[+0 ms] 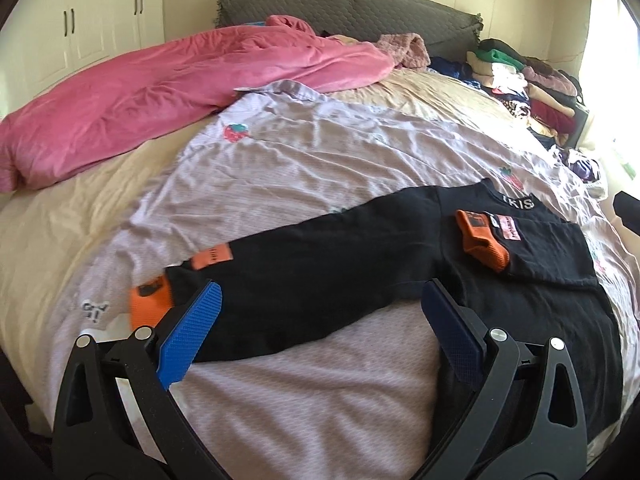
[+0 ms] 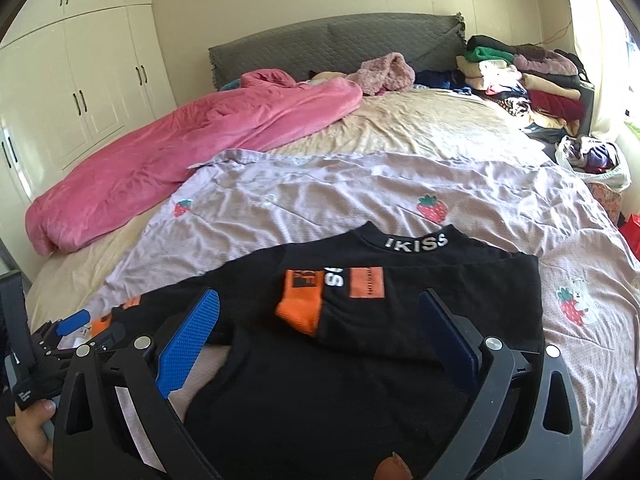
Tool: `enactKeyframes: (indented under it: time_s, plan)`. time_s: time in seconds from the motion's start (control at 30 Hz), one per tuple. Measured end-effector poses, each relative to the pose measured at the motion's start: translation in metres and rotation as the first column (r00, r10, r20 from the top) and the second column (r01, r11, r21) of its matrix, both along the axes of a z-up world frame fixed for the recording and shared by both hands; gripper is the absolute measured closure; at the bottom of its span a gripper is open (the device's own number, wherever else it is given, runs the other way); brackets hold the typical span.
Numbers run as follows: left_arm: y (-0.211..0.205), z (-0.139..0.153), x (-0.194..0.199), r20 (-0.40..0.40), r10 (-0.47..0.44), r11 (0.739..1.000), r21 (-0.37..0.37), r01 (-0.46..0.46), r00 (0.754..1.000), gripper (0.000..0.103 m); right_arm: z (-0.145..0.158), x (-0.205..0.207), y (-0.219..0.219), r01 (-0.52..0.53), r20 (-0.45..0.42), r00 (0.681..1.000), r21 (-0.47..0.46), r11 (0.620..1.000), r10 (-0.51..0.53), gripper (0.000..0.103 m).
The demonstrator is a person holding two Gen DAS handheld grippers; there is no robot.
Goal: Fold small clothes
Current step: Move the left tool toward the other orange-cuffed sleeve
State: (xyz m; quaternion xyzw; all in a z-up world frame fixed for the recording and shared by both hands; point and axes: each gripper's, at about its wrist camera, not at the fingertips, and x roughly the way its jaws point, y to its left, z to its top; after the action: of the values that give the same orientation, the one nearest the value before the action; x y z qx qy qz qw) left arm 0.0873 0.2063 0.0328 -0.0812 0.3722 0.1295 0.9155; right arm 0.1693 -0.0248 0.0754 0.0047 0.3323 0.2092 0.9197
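A black long-sleeved top (image 1: 320, 256) (image 2: 360, 360) with orange cuffs and "IKISS" on its collar lies flat on the lilac strawberry sheet (image 1: 300, 160). Its right sleeve is folded across the chest, with the orange cuff (image 2: 300, 314) on top. The other sleeve stretches out to the left, ending in an orange cuff (image 1: 148, 304). My left gripper (image 1: 320, 296) hovers open over that outstretched sleeve, holding nothing. Open as well, my right gripper (image 2: 318, 300) hangs above the chest and folded sleeve. The left gripper (image 2: 72, 330) also shows at the lower left of the right wrist view, with a hand (image 2: 34, 432) on it.
A pink duvet (image 1: 160, 96) lies bunched along the bed's far left. Stacked folded clothes (image 1: 524, 84) sit at the far right by the grey headboard (image 2: 336, 44). A bag of clothes (image 2: 596, 160) sits off the right edge. White wardrobes (image 2: 80, 92) stand to the left.
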Motion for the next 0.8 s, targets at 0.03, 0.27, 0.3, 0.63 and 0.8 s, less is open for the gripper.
enactKeyframes:
  time_s: [0.03,0.27,0.3,0.63,0.8]
  plan:
    - [0.004,0.001,-0.003,0.000,0.001,1.000,0.003,-0.001,1.000,0.009,0.002,-0.002,0.004,-0.007,0.002,1.000,-0.002,1.000,0.007,0.004]
    - [0.031,0.005,-0.022,0.015,0.043,0.999,-0.010,-0.043,0.999,0.009,0.011,-0.014,0.021,-0.020,0.026,0.999,-0.019,1.000,0.021,0.004]
    - [0.035,0.005,-0.024,0.017,0.049,0.999,-0.016,-0.049,0.999,0.009,0.011,-0.015,0.022,-0.018,0.029,0.999,-0.020,1.000,0.019,0.004]
    - [0.080,-0.011,-0.043,0.009,0.127,0.990,-0.059,-0.126,0.992,0.009,0.008,-0.020,0.052,-0.063,0.038,0.997,-0.049,0.997,0.065,0.004]
    - [0.096,-0.019,-0.047,0.005,0.144,0.985,-0.100,-0.143,0.990,0.009,-0.002,-0.020,0.073,-0.099,0.024,0.995,-0.065,0.993,0.101,0.004]
